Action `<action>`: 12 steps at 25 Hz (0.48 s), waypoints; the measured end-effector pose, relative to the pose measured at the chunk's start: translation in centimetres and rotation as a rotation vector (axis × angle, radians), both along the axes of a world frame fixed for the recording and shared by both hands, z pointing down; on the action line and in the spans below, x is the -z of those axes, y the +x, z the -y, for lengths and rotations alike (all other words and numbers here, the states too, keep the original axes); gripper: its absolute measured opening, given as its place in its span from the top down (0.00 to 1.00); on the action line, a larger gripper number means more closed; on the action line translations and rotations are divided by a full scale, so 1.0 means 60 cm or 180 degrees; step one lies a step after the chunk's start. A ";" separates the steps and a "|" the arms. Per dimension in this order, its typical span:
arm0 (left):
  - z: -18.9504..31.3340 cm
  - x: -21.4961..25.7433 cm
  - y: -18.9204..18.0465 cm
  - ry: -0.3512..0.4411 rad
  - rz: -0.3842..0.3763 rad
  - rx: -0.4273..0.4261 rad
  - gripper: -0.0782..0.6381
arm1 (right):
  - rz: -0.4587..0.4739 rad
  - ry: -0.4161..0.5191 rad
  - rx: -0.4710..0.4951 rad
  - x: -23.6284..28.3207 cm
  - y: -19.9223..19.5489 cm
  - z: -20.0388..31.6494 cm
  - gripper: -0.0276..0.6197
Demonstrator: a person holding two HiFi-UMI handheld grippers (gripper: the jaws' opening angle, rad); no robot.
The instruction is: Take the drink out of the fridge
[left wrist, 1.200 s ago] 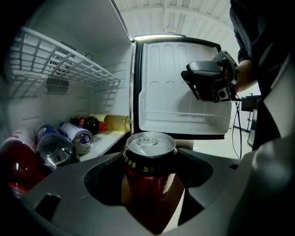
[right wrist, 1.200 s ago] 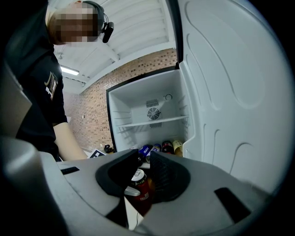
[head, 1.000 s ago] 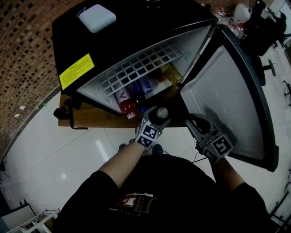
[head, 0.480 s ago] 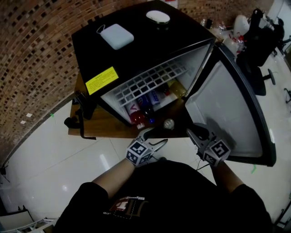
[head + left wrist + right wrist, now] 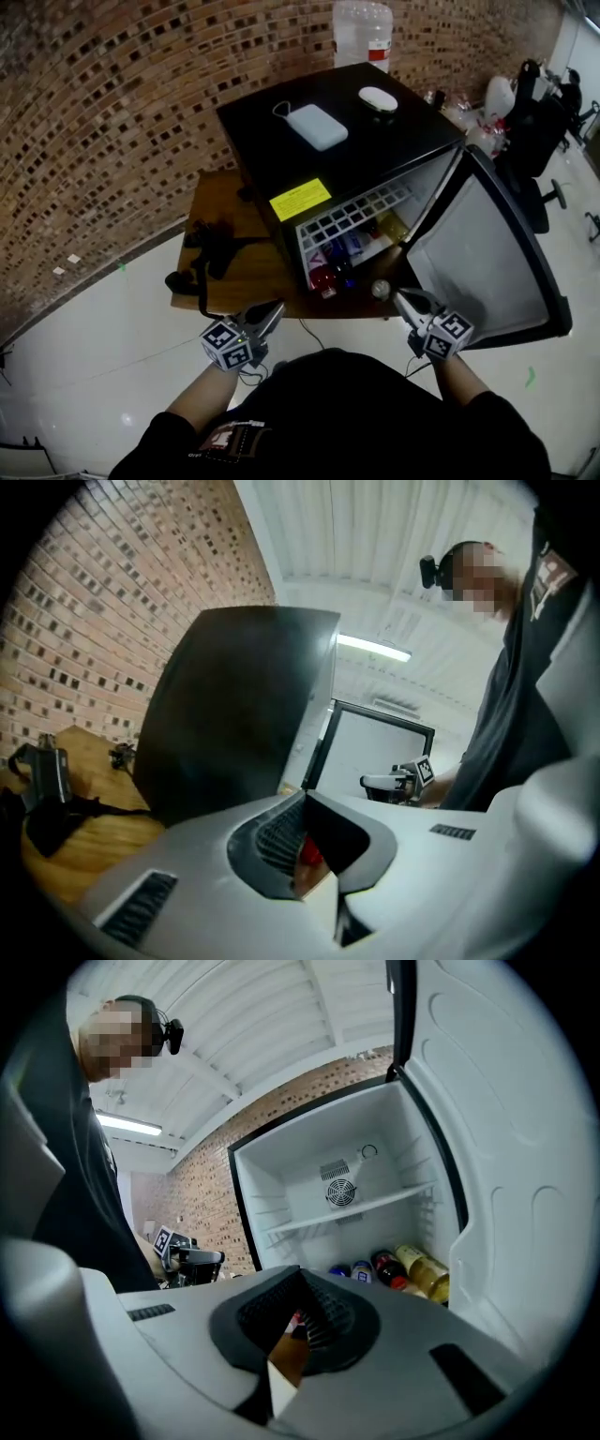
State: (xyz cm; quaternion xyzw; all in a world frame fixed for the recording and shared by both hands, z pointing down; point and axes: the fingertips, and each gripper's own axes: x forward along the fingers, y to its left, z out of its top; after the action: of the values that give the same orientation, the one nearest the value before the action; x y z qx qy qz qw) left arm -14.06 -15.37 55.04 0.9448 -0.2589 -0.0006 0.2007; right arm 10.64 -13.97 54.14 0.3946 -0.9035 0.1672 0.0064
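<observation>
Now both hand-held grippers (image 5: 267, 317) (image 5: 403, 300), just clenched empty, face the boxy black fridge (image 5: 361, 159).

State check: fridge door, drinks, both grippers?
Fridge door: open, swung wide.
Drinks: inside, lying down, none taken out.
Left gripper: jaws just closed, shut, nothing between them.
Right gripper: jaws just closed, shut, nothing between them.

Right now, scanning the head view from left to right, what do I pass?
left gripper → red drink bottle in the fridge → right gripper → black chair. The open fridge door overlaps the last two, so it is left out.
</observation>
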 end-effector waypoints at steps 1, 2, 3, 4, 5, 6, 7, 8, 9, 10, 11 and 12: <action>0.004 0.005 -0.025 -0.0002 0.0000 0.0037 0.89 | 0.0039 0.0005 0.0009 0.003 -0.014 -0.001 0.95; 0.006 0.009 -0.047 -0.0001 0.0011 0.0062 0.89 | 0.0070 0.0005 0.0017 0.005 -0.026 -0.003 0.95; 0.007 0.011 -0.065 0.0004 0.0026 0.0078 0.89 | 0.0086 -0.0003 0.0025 0.005 -0.037 -0.006 0.95; 0.007 0.013 -0.080 0.0011 0.0037 0.0090 0.89 | 0.0089 -0.0016 0.0036 0.005 -0.047 -0.008 0.95; 0.008 0.015 -0.093 0.0017 0.0040 0.0102 0.89 | 0.0086 -0.0031 0.0052 0.004 -0.055 -0.010 0.95; 0.008 0.017 -0.102 0.0022 0.0039 0.0112 0.89 | 0.0079 -0.0043 0.0071 0.003 -0.062 -0.011 0.95; 0.008 0.018 -0.109 0.0024 0.0038 0.0120 0.89 | 0.0066 -0.0051 0.0091 0.003 -0.068 -0.013 0.95; 0.008 0.018 -0.114 0.0024 0.0041 0.0125 0.89 | 0.0049 -0.0058 0.0109 0.003 -0.073 -0.015 0.95; 0.008 0.017 -0.117 0.0020 0.0047 0.0126 0.89 | 0.0028 -0.0066 0.0122 0.003 -0.077 -0.016 0.95; 0.008 0.017 -0.119 0.0015 0.0051 0.0121 0.89 | 0.0007 -0.0074 0.0132 0.003 -0.080 -0.018 0.95; 0.008 0.017 -0.119 0.0009 0.0050 0.0110 0.89 | -0.0011 -0.0083 0.0140 0.003 -0.082 -0.020 0.95; 0.008 0.017 -0.118 0.0002 0.0045 0.0097 0.89 | -0.0026 -0.0092 0.0145 0.003 -0.082 -0.022 0.95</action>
State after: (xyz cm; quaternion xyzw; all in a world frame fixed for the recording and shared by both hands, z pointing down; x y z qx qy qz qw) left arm -21.17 -15.83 54.03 0.9408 -0.2747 0.0029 0.1986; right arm 5.71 -12.68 53.94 0.3745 -0.9097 0.1784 0.0197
